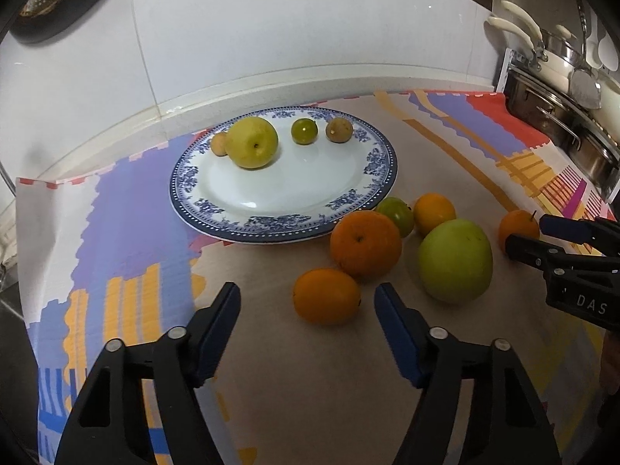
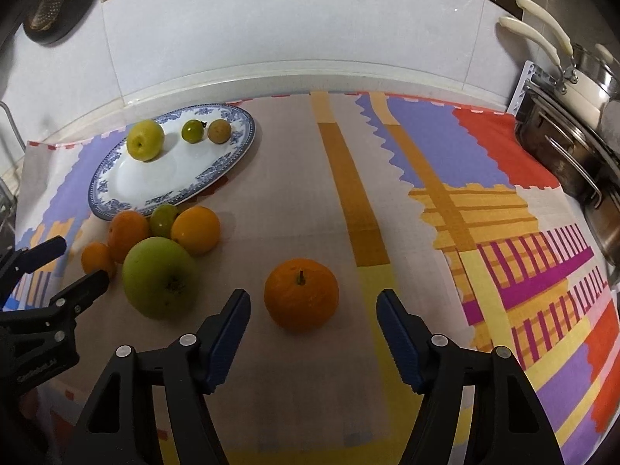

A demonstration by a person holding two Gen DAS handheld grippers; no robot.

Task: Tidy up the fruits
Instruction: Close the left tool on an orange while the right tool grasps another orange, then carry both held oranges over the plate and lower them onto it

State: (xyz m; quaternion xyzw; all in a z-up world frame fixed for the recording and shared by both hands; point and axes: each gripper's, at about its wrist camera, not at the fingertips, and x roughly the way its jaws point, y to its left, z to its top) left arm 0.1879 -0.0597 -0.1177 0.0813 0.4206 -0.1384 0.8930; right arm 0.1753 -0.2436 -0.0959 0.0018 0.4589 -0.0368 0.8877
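Observation:
A blue-patterned white plate [image 1: 279, 228] [image 2: 116, 205] holds a yellow apple [image 1: 252, 141], a small green fruit [image 1: 304, 130], a brown fruit [image 1: 339, 130] and a small tan one [image 1: 219, 144]. In front of it lie a big orange [image 1: 365, 243], a green fruit [image 1: 397, 215], a yellow-orange fruit [image 1: 434, 213], a large green apple [image 1: 455, 259] and a small orange [image 1: 326, 296]. My left gripper [image 1: 307, 294] is open, with the small orange just past its tips. My right gripper [image 2: 313, 298] is open around a stemmed orange [image 2: 301, 293], pads clear of it.
Everything sits on a colourful patterned mat [image 2: 445, 201] over a counter against a white tiled wall. Stacked steel pots with cream handles [image 2: 573, 108] stand at the right edge. A dark strainer [image 2: 54, 4] hangs at the top left. A wire rack [image 2: 7, 178] stands at the far left.

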